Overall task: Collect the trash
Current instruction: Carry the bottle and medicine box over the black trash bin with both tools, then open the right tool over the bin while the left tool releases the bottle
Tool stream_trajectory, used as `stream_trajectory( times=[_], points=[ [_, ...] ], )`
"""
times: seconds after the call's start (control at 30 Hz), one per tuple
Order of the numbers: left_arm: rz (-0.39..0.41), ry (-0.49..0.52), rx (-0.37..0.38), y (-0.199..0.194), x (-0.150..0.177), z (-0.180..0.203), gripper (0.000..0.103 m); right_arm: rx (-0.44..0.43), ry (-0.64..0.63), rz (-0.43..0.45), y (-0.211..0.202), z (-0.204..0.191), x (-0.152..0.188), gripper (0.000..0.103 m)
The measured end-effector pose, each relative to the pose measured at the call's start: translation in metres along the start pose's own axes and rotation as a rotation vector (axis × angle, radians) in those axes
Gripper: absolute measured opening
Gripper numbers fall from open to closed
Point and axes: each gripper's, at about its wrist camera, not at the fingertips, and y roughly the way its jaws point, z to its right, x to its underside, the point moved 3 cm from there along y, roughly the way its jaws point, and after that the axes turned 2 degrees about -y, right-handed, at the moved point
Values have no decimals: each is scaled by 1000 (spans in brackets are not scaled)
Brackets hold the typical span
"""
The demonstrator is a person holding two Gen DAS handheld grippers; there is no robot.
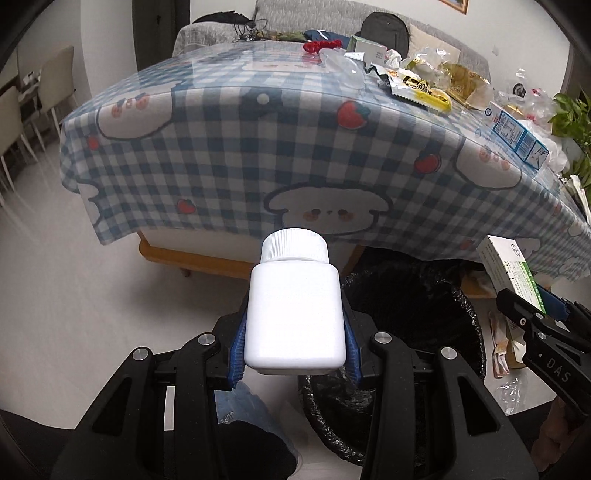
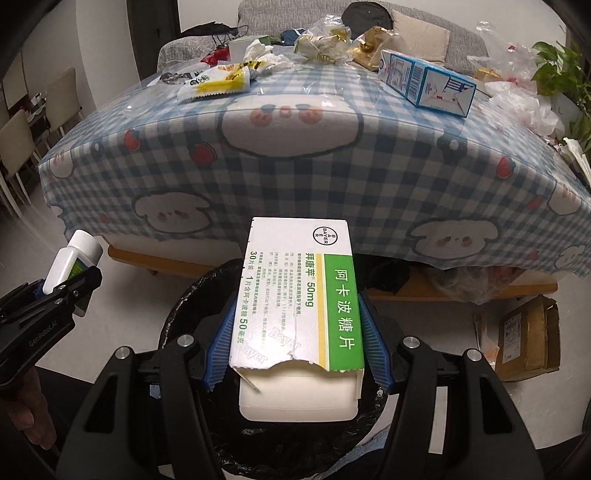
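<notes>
The left gripper [image 1: 295,332] clamps a white bottle [image 1: 294,310] beside the bin [image 1: 424,295]; the right gripper [image 2: 295,347] pinches a torn box [image 2: 299,295] directly over it (ready to drop). More trash [image 2: 218,79] waits on the table [image 2: 295,166].

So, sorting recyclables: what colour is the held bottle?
Plain white bottle, ribbed cap; left wrist view.

A home living room: grey sofa [image 1: 424,33] behind a table [image 1: 258,147] with a bunny cloth, dining chairs [image 1: 55,81], a plant [image 2: 561,81].
</notes>
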Motion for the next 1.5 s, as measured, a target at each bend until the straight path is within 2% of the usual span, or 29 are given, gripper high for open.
stream_trajectory(
  times=[0.47,0.57,0.63,0.8,1.2,1.5],
  points=[
    [-38,14,-7,29,13,7,40,-27,-25,-53,34,-10,10,59],
    [-47,21,-5,33,15,13,40,-25,-26,-47,36,-7,11,73],
    [-53,24,-4,36,16,17,41,-22,-20,-36,34,-3,10,77],
    [-63,44,10,42,17,35,40,-10,6,-18,29,20,8,95],
    [-81,121,65,47,28,101,41,54,99,-18,22,92,25,95],
    [-96,182,88,50,38,135,41,74,148,-16,16,123,37,95]
  ],
)
